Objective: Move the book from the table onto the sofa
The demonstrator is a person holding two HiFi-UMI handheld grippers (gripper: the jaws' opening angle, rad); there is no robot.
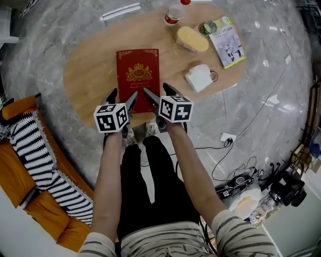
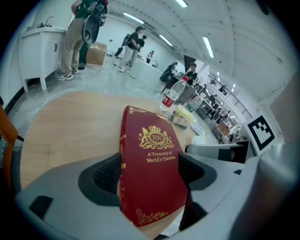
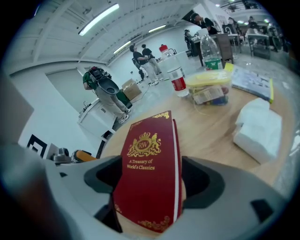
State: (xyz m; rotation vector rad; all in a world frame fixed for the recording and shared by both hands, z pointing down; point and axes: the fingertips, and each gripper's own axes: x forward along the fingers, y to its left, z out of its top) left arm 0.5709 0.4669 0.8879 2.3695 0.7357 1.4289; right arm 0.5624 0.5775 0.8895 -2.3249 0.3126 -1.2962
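A red hardcover book [image 1: 138,75] with a gold crest lies flat on the oval wooden table [image 1: 85,70], its near end close to the table's front edge. My left gripper [image 1: 122,97] is at the book's near left corner and my right gripper [image 1: 158,92] at its near right corner. In the left gripper view the book [image 2: 149,150] runs up between the wide jaws of the left gripper [image 2: 152,172]. In the right gripper view the book [image 3: 147,154] likewise sits between the spread jaws of the right gripper [image 3: 154,181]. No pad visibly presses on it. The orange sofa [image 1: 15,175] is at lower left.
A striped blanket [image 1: 35,145] lies on the sofa. Behind the book on the table stand a water bottle [image 1: 174,14], a yellow packet [image 1: 191,38], a booklet [image 1: 226,42] and a white tissue pack [image 1: 199,78]. Cables and gear [image 1: 241,178] lie on the floor at right.
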